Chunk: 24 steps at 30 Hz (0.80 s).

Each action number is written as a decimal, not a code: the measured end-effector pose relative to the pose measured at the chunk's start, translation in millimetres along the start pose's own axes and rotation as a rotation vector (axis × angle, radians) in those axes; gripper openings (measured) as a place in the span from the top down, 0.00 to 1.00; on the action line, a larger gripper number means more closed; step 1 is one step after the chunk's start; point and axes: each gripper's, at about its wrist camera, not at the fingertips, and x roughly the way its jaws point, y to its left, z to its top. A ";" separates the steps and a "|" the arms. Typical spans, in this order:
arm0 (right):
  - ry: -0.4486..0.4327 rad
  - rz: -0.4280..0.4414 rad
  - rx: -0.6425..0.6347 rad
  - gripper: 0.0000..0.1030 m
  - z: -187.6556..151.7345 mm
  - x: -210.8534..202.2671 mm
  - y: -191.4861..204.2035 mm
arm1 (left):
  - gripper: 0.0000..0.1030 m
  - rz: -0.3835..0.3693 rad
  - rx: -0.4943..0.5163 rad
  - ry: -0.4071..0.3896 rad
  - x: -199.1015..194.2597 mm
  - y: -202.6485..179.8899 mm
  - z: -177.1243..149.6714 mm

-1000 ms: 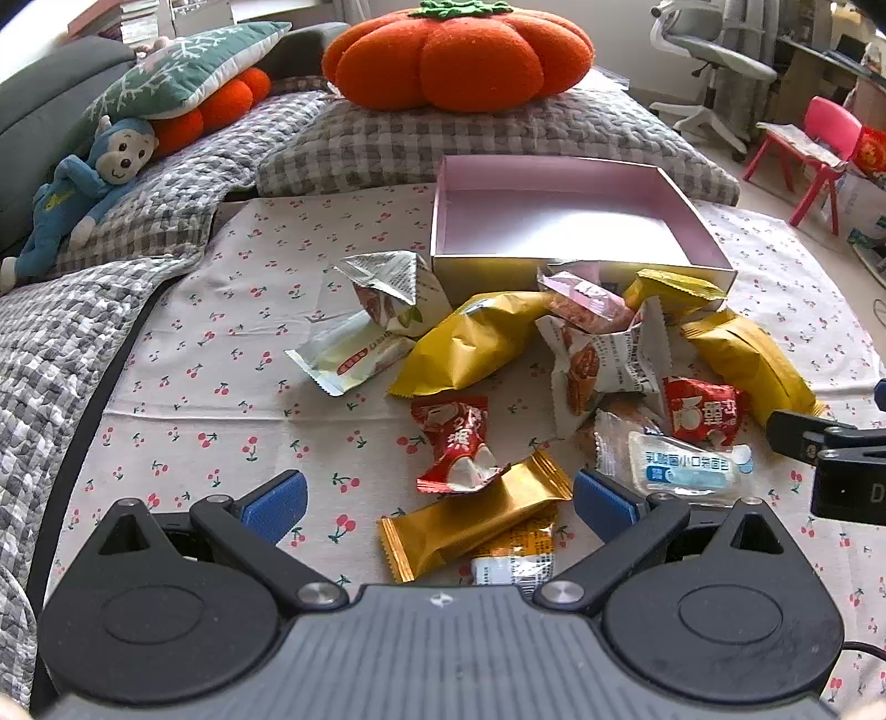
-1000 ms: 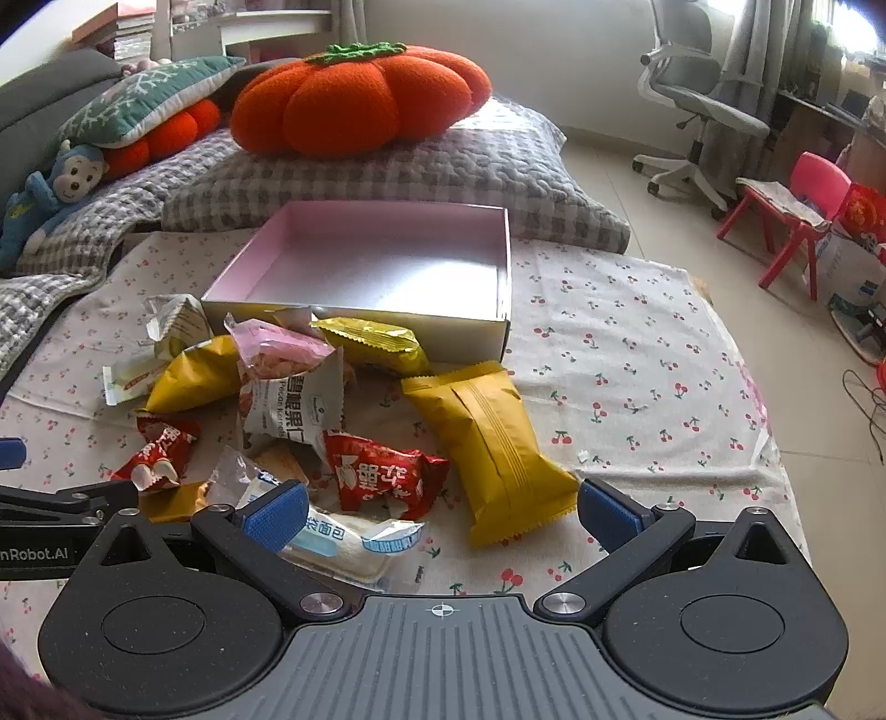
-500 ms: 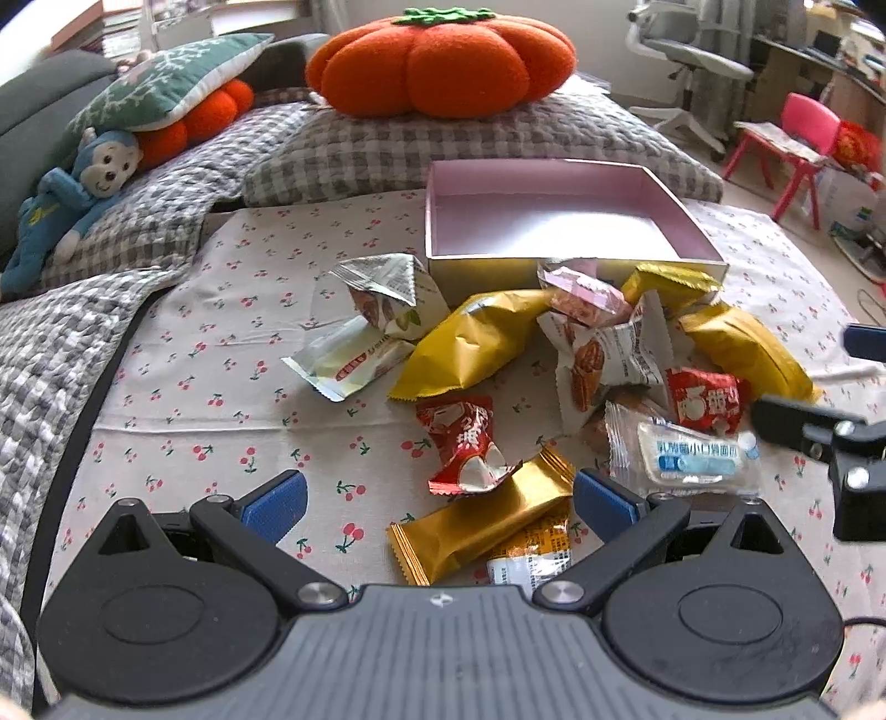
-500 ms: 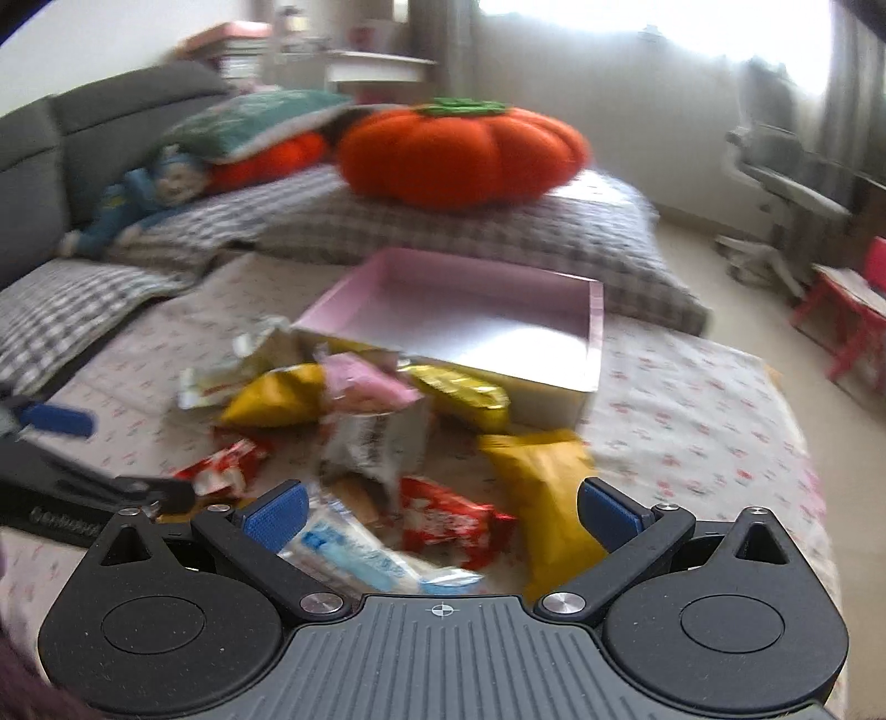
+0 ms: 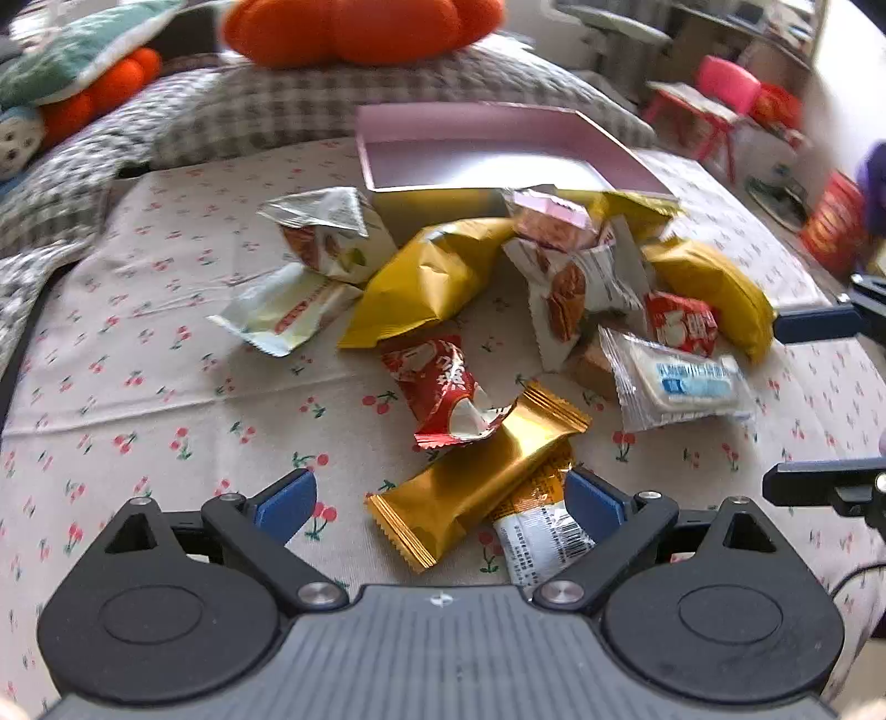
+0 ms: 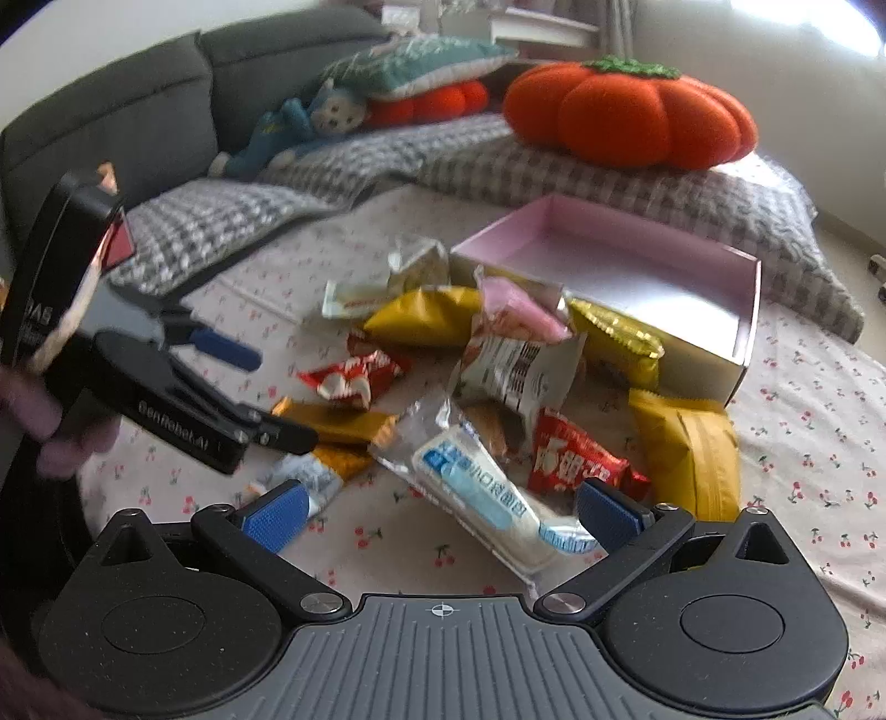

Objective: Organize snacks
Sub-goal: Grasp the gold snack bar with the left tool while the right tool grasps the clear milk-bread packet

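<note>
Brightness: daylit and bright in both views, colours clear.
Light source: a window at the upper right of the right wrist view, washed out to white.
Glare: the pink box (image 6: 653,266) floor shines pale; the gold bar wrapper (image 5: 476,476) shows bright streaks.
Shadows: soft, short, lying under the snack packets on the cherry-print cloth (image 5: 138,399).
Blur: smeared at the top and right edge of the left wrist view, the orange pumpkin cushion (image 5: 354,27) soft; mild smear on the sofa (image 6: 138,122).
Distortion: strong fisheye bending, dark corners.
</note>
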 end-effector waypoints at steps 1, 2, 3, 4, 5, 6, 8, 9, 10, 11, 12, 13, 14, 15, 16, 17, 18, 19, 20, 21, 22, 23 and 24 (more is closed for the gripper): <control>0.011 0.005 -0.005 0.00 -0.3 1.5 -0.8 | 0.11 -0.010 0.019 0.008 2.6 0.9 0.3; 0.021 0.010 -0.008 0.00 -1.5 2.1 -2.6 | 0.11 -0.022 0.038 0.021 5.2 1.8 0.6; 0.029 0.015 -0.013 0.00 -1.5 3.4 -4.6 | 0.11 -0.035 0.055 0.033 8.1 2.3 0.9; 0.036 0.019 -0.016 0.01 -1.6 4.5 -6.7 | 0.13 -0.046 0.066 0.046 10.9 2.9 1.0; 0.043 0.024 -0.022 0.01 -1.5 6.0 -8.9 | 0.15 -0.058 0.071 0.061 13.4 3.7 1.4; 0.050 0.026 -0.030 0.01 -1.5 7.8 -11.0 | 0.15 -0.074 0.072 0.070 15.6 5.3 1.9; 0.058 0.024 -0.050 0.03 -1.5 11.8 -15.1 | 0.19 -0.104 0.057 0.078 17.9 8.8 3.0; 0.060 0.024 -0.060 0.05 -1.7 14.0 -17.2 | 0.21 -0.122 0.050 0.081 18.8 10.6 3.5; 0.057 0.029 -0.063 0.09 -2.4 16.1 -19.6 | 0.22 -0.135 0.043 0.083 19.5 11.8 4.1; 0.057 0.043 -0.055 0.11 -3.1 18.8 -22.4 | 0.22 -0.147 0.042 0.086 20.1 11.9 4.7; 0.067 0.060 -0.045 0.15 -2.5 22.8 -24.4 | 0.22 -0.157 0.041 0.086 20.5 11.8 5.2; 0.080 0.072 -0.041 0.20 -1.3 26.5 -24.9 | 0.24 -0.166 0.041 0.087 20.1 12.0 6.1; 0.090 0.083 -0.044 0.22 -0.6 30.1 -24.3 | 0.28 -0.171 0.041 0.083 19.8 11.3 6.3; 0.098 0.087 -0.051 0.24 -0.5 33.6 -23.2 | 0.30 -0.171 0.040 0.080 20.2 10.9 6.1; 0.109 0.078 -0.059 0.26 0.0 36.9 -21.4 | 0.33 -0.172 0.039 0.078 20.0 10.4 5.8; 0.119 0.064 -0.073 0.28 0.5 40.4 -19.6 | 0.36 -0.174 0.042 0.078 19.7 9.7 5.9; 0.128 0.052 -0.080 0.34 1.1 43.7 -18.6 | 0.38 -0.176 0.048 0.079 19.7 8.8 6.4; 0.138 0.044 -0.077 0.39 1.8 46.7 -18.3 | 0.42 -0.178 0.056 0.081 20.2 7.6 7.2; 0.144 0.042 -0.068 0.40 1.8 49.8 -18.5 | 0.44 -0.181 0.063 0.081 19.4 6.3 6.6; 0.148 0.035 -0.060 0.42 1.9 51.8 -18.7 | 0.44 -0.182 0.067 0.082 18.5 5.6 5.9; 0.152 0.026 -0.057 0.44 1.9 53.2 -18.3 | 0.46 -0.185 0.072 0.084 20.0 4.7 7.8; 0.154 0.017 -0.061 0.46 1.5 54.4 -17.5 | 0.48 -0.189 0.079 0.084 19.4 3.8 6.6; 0.155 0.006 -0.067 0.48 0.3 54.9 -16.7 | 0.48 -0.189 0.083 0.083 21.8 1.3 8.6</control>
